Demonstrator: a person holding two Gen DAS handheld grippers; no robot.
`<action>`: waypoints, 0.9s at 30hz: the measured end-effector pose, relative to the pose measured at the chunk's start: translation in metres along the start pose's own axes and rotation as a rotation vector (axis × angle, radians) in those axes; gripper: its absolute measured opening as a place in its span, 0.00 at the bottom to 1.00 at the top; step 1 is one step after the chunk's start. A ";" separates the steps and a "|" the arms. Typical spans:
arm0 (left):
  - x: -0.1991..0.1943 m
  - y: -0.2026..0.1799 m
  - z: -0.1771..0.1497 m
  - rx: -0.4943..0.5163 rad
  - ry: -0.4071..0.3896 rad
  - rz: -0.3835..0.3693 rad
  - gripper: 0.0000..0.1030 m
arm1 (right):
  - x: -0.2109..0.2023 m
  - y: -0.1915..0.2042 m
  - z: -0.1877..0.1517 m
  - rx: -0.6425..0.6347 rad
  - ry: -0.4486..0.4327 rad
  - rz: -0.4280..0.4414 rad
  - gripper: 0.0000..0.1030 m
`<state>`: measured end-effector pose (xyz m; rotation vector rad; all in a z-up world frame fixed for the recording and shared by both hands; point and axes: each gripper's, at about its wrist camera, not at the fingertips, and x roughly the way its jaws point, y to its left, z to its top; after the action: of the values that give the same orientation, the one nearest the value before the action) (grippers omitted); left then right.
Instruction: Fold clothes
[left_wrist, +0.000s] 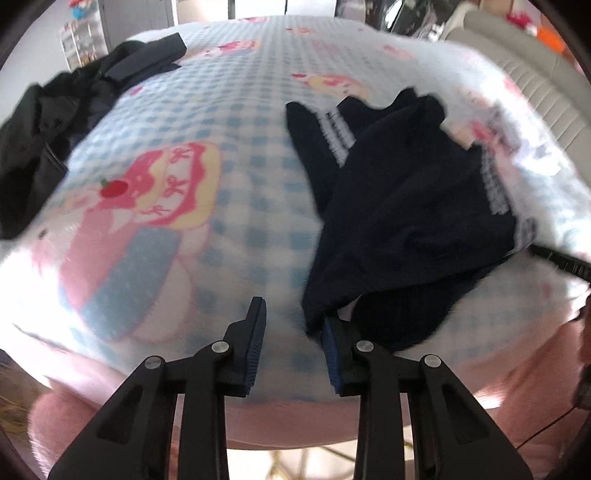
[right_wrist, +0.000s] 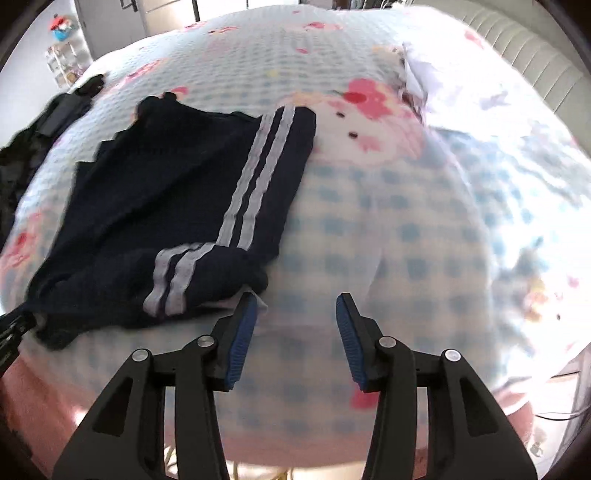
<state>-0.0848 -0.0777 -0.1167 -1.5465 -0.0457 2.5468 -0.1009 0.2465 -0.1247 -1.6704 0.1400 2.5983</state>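
A navy garment (left_wrist: 406, 221) with two white stripes (right_wrist: 255, 177) lies crumpled on the blue checked blanket (left_wrist: 240, 155) of a bed. My left gripper (left_wrist: 293, 314) is open at the garment's near corner. That corner drapes against its right finger (left_wrist: 334, 343), and the left finger stands apart over bare blanket. My right gripper (right_wrist: 295, 299) is open at the garment's other near end. Its left finger (right_wrist: 242, 325) touches the folded striped edge, and only blanket (right_wrist: 369, 221) shows between the jaws. Each gripper shows as a black tip at the edge of the other's view.
A heap of dark clothes (left_wrist: 48, 122) lies at the bed's far left, also in the right wrist view as the dark heap (right_wrist: 22, 166). A beige padded headboard (left_wrist: 535, 74) runs along the right. A pink bed edge (left_wrist: 258, 424) lies just below the grippers.
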 end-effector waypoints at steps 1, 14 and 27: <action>-0.001 0.000 0.000 -0.008 -0.009 -0.019 0.30 | -0.002 0.003 -0.002 -0.014 0.017 0.066 0.44; -0.009 -0.008 0.020 0.029 -0.064 -0.010 0.30 | 0.009 0.043 0.018 -0.087 -0.058 0.183 0.46; 0.007 -0.007 0.010 -0.011 -0.014 -0.053 0.30 | 0.001 0.042 -0.002 -0.135 0.005 0.204 0.46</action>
<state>-0.0966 -0.0695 -0.1177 -1.5105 -0.1008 2.5211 -0.1030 0.2046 -0.1248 -1.7938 0.1449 2.8100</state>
